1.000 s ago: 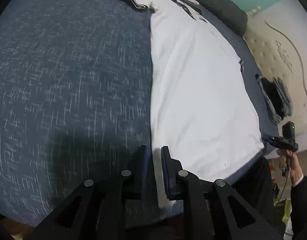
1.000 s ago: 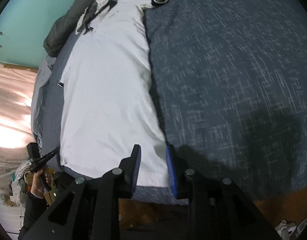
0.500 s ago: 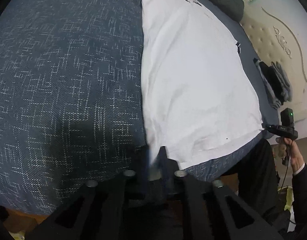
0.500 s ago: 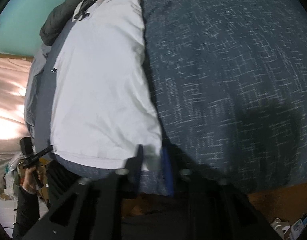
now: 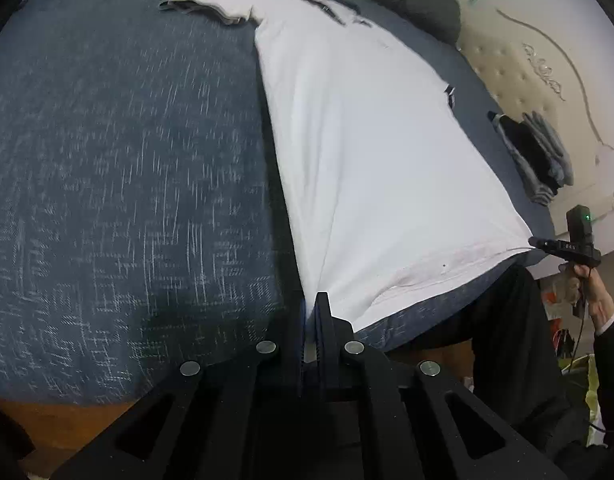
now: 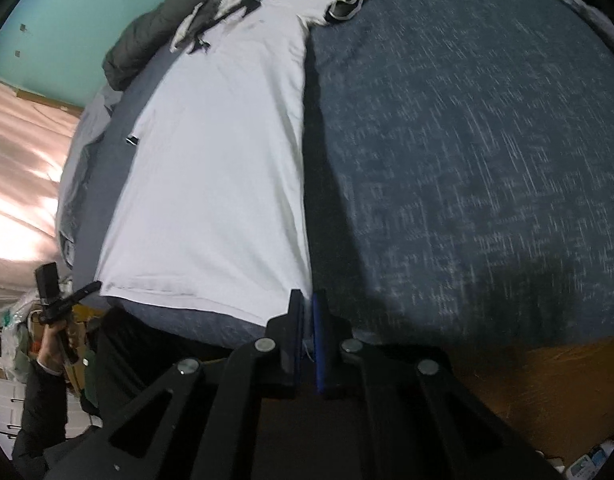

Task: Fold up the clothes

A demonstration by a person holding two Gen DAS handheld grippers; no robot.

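The white shirt (image 5: 371,152) lay flat on the blue bed (image 5: 119,168), soft and light, each gripper, left (image 5: 313,320) and right (image 6: 307,312), pinched tight on a bottom hem corner, the sensible hold.

blue-flecked bedspread (image 5: 107,160), dark pillow (image 5: 407,4), cream tufted headboard (image 5: 515,80), teal wall (image 6: 67,20)

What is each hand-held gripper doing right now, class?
Left hand-held gripper: closed on one bottom hem corner of the white cotton T-shirt.
Right hand-held gripper: closed on the other hem corner.
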